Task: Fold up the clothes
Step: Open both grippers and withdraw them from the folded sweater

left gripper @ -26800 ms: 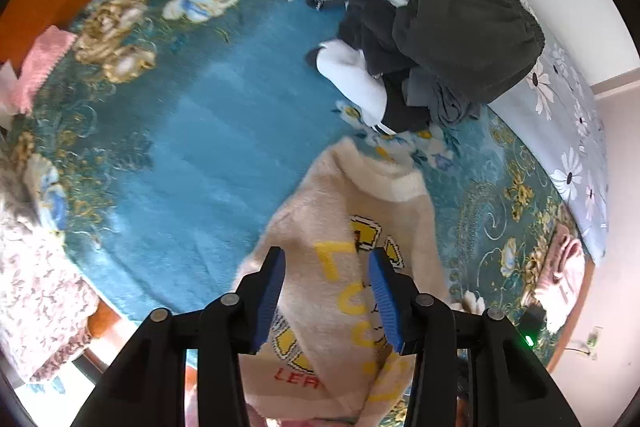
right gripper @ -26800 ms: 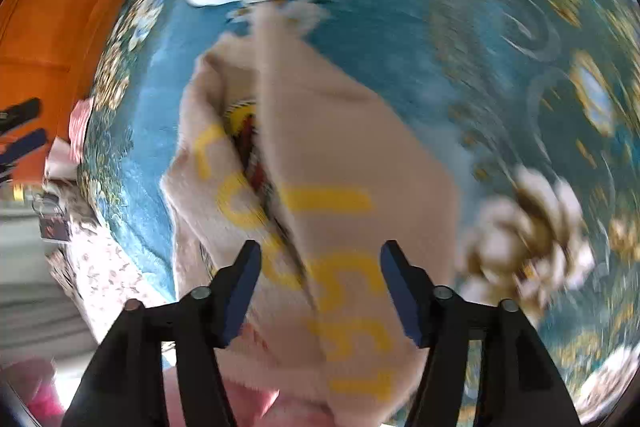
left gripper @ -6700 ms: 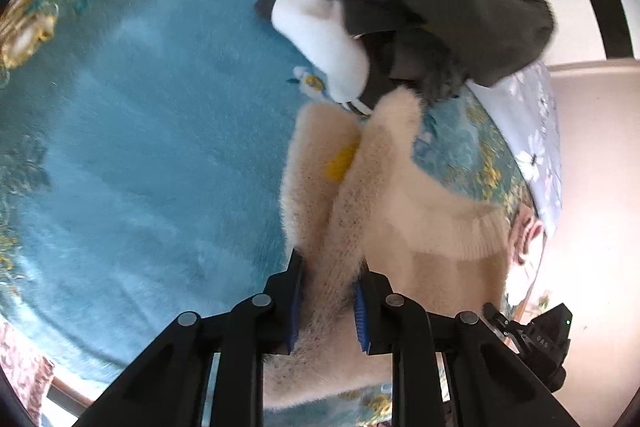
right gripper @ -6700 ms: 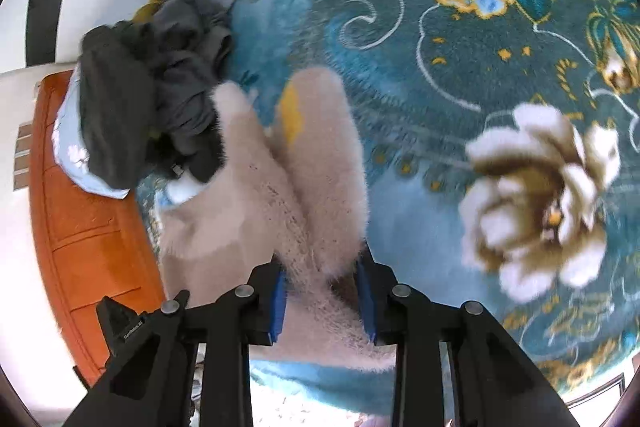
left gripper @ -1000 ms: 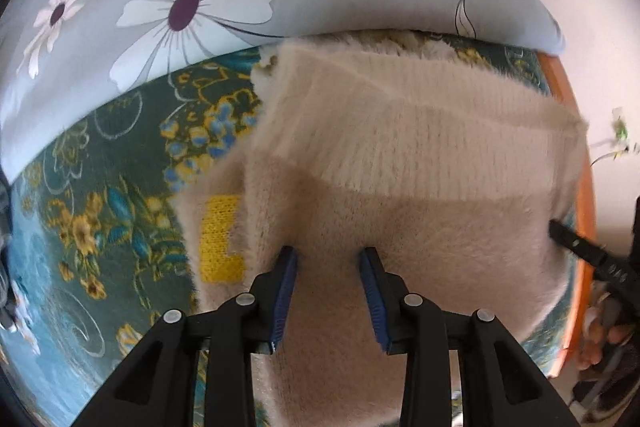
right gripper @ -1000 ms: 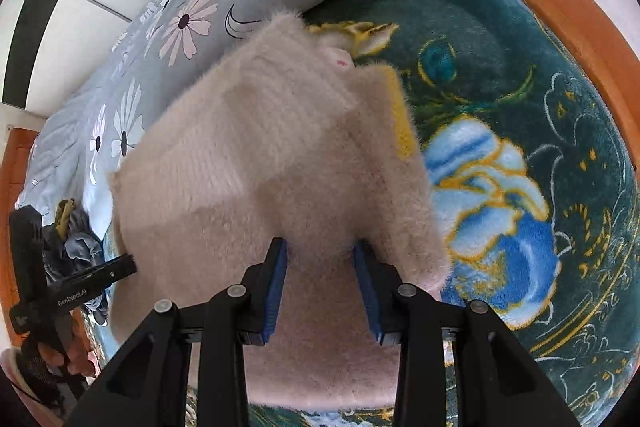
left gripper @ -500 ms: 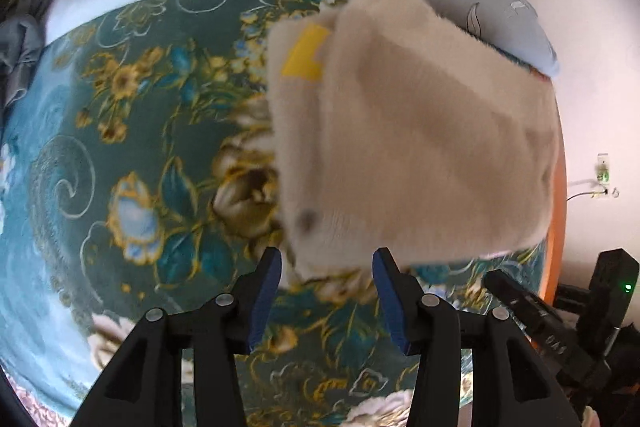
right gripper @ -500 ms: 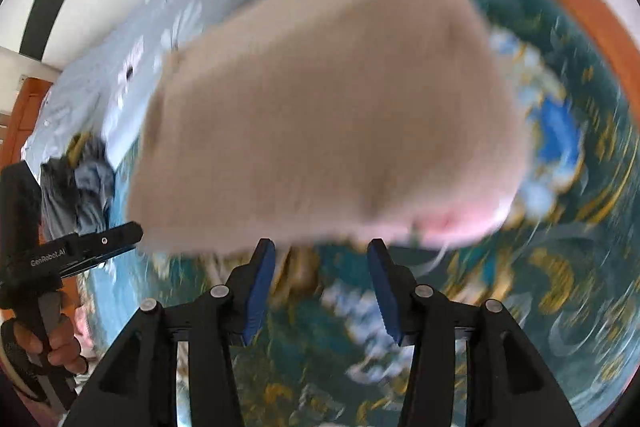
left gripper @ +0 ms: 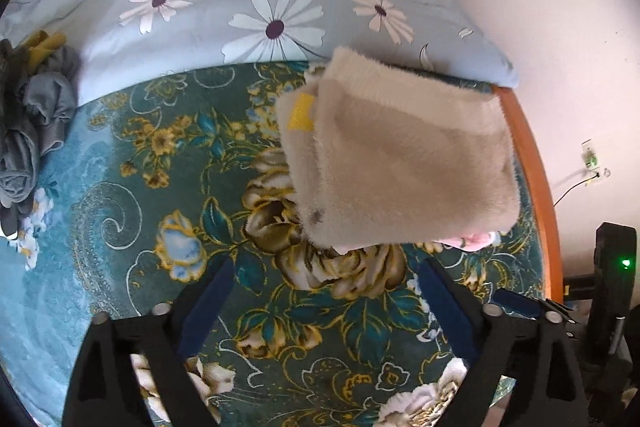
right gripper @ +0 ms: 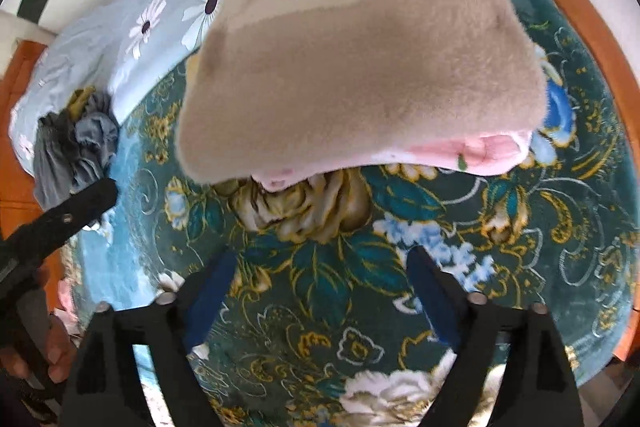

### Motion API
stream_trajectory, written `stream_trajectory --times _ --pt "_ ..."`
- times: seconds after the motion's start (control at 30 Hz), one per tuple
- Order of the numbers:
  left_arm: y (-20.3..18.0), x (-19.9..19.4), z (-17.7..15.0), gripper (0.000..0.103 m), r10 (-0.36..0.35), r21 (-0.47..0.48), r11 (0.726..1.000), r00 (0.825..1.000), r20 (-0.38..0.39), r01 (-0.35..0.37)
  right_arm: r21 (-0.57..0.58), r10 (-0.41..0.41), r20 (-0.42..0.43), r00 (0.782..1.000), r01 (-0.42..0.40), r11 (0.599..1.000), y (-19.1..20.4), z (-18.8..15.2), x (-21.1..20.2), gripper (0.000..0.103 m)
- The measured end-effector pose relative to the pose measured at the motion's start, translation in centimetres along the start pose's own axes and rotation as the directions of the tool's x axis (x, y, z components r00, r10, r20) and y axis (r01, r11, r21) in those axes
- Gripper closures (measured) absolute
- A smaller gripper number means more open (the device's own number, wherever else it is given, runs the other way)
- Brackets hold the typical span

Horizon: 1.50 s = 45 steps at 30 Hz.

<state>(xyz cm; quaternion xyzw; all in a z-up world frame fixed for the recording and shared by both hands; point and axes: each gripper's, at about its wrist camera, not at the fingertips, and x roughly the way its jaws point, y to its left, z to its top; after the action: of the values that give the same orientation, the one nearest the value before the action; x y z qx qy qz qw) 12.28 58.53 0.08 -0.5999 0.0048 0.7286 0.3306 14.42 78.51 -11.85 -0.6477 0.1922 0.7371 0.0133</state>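
Now both grippers are free: the left gripper (left gripper: 324, 311) and the right gripper (right gripper: 320, 291) have their blue-padded jaws wide apart, with only the blanket between them, while one second ago each was closed on the fuzzy beige sweater (left gripper: 400, 163). The sweater has been let go and lies as a folded, rectangle-like bundle just beyond the fingertips, on top of a folded pink garment (right gripper: 480, 155) near the corner of the bed. I judge that this piece is finished and that the next one should come from the pile.

The surface is a plush teal blanket with gold and blue flowers (left gripper: 160, 195), soft and uneven. Farther away lies a light blue quilt with white daisies (left gripper: 240, 11), touching the sweater's far edge. At the far left sits the crumpled pile of grey clothes (left gripper: 32, 131), well apart. An orange wooden bed frame (left gripper: 536, 179) and a pale wall (left gripper: 540, 7) close the room.
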Motion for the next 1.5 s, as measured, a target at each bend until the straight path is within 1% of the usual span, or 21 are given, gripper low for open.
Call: stream_trajectory --times 0.1,0.17,0.2,0.23,0.33,0.4,0.47,0.6,0.7,0.73,0.87,0.97,1.07,1.23,1.33,1.4,1.5 --pt "1.3 -0.7 -0.6 0.001 -0.030 -0.042 0.999 0.999 0.014 0.031 -0.007 -0.036 -0.002 0.999 0.036 0.999 1.2 -0.6 -0.6 0.012" --pt "2.1 -0.8 -0.9 0.000 -0.034 -0.069 0.997 0.999 0.021 0.035 -0.010 -0.062 -0.002 0.998 0.062 0.998 2.0 -1.0 -0.9 0.007" --pt "2.5 -0.9 -1.1 0.000 -0.028 -0.077 0.997 0.999 0.028 0.030 -0.006 -0.074 -0.002 0.997 0.074 0.997 2.3 -1.2 -0.9 0.002" --pt "2.9 -1.0 -1.2 0.000 -0.023 -0.085 0.996 0.999 0.035 0.026 0.000 -0.085 -0.002 0.996 0.085 0.996 2.6 -1.4 -0.9 0.000" --pt "4.0 -0.8 -1.4 0.000 -0.021 -0.099 0.995 0.999 0.032 0.024 0.011 -0.126 -0.007 0.992 0.126 0.992 3.2 -1.8 -0.9 0.000" --pt "4.5 -0.6 -1.3 0.000 -0.019 -0.097 0.995 1.000 0.024 0.021 0.008 -0.167 -0.011 0.986 0.167 0.986 3.7 -1.8 -0.7 0.000" --pt "4.8 -0.4 -1.0 0.000 -0.025 -0.091 0.996 0.999 0.022 0.027 0.012 -0.190 -0.016 0.982 0.190 0.982 3.9 -1.7 -0.5 0.000" --pt "5.6 0.2 -0.6 0.000 -0.050 -0.090 0.995 0.999 0.017 0.051 0.038 -0.215 -0.026 0.976 0.216 0.976 4.2 -1.5 -0.1 0.000" --pt "6.2 1.1 -0.8 0.000 -0.052 -0.088 0.995 0.999 -0.004 0.052 0.059 -0.236 -0.044 0.971 0.238 0.969 4.2 -1.5 0.6 0.000" --pt "6.3 1.4 -0.9 0.000 -0.045 -0.079 0.996 0.999 -0.004 0.045 0.065 -0.243 -0.050 0.969 0.246 0.967 4.2 -1.5 0.8 0.000" --pt "6.0 2.2 -2.1 0.000 0.024 0.019 1.000 0.999 0.031 -0.024 0.092 -0.270 -0.078 0.960 0.276 0.957 4.0 -1.8 2.3 0.000" --pt "6.2 3.1 -2.7 0.000 0.034 0.062 0.997 0.999 0.020 -0.035 0.102 -0.277 -0.111 0.954 0.289 0.952 4.0 -2.1 3.5 0.000" --pt "6.4 4.0 -3.3 0.000 0.043 0.100 0.994 0.999 0.007 -0.043 0.087 -0.293 -0.116 0.949 0.304 0.949 4.5 -1.9 4.2 0.000" --pt "7.5 5.3 -3.3 0.000 0.028 0.040 0.999 0.999 -0.026 -0.027 0.054 -0.296 -0.122 0.947 0.304 0.951 5.6 -0.9 5.1 0.000" --pt "8.1 5.7 -3.1 0.000 -0.012 0.014 1.000 0.999 -0.034 0.013 0.048 -0.290 -0.123 0.949 0.297 0.954 6.1 -0.3 5.6 0.000" --pt "8.5 5.9 -2.9 0.000 -0.029 -0.002 1.000 0.999 -0.036 0.029 0.041 -0.298 -0.123 0.947 0.305 0.951 6.4 -0.2 5.8 0.000" --pt "9.3 6.0 -2.5 0.000 -0.049 -0.056 0.997 0.998 -0.027 0.048 0.029 -0.315 -0.116 0.942 0.320 0.947 6.6 -0.1 5.8 0.000"
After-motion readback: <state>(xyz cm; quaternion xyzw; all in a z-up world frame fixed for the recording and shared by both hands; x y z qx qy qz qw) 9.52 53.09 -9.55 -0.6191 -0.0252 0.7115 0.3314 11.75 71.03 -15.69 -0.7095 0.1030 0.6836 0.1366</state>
